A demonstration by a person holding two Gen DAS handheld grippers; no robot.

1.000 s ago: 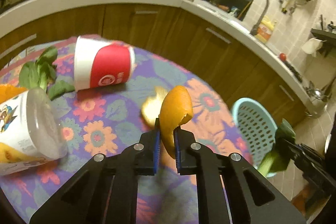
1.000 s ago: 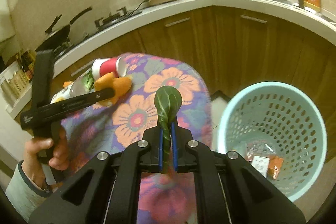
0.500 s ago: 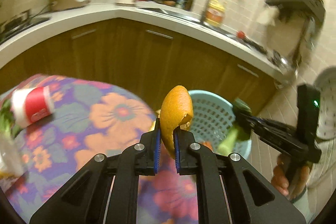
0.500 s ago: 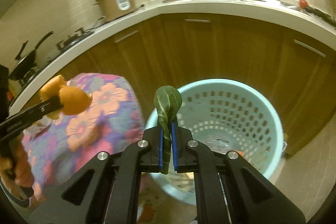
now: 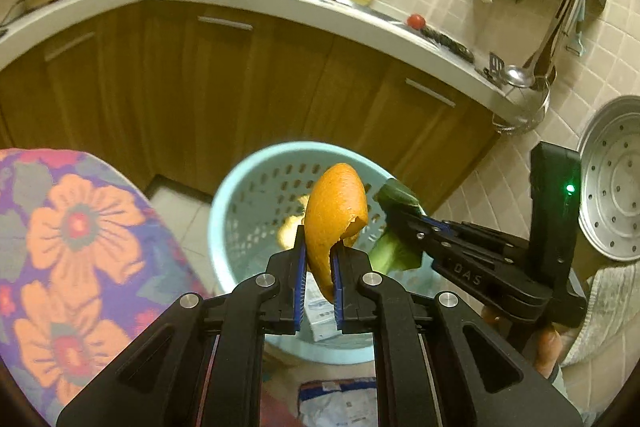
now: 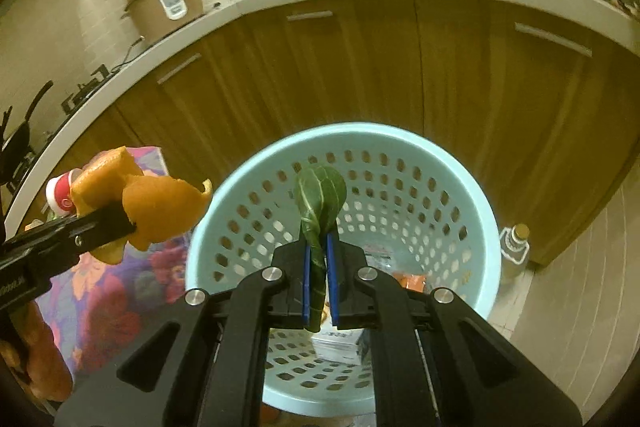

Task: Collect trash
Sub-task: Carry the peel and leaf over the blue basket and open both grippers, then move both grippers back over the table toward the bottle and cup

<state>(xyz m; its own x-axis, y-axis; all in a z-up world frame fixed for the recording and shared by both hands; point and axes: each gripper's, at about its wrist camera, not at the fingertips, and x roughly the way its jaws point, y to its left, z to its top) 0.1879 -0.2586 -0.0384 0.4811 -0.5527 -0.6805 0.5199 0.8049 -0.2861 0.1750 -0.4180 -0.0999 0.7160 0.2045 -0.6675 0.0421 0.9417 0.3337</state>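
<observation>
Above the perforated pale-blue plastic basket [image 6: 472, 227], already holding wrappers, your left claw [image 5: 319, 267] pinches curled orange peel [image 5: 334, 211] and your right claw [image 6: 320, 267] grips a green leaf [image 6: 320, 199]; both drops remain, and a red-and-white cup [image 6: 60, 197] beyond.

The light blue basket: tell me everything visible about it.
The light blue basket is round and looks like plastic, with a smooth rim and walls pierced by rows of small holes. It stands upright on the tiled floor, in front of the wooden cabinets and beside the flowered table. Inside lie a few scraps: a white printed packet and something orange. The left tool holds an orange peel and the right tool a green leaf above its opening; neither touches it.
</observation>
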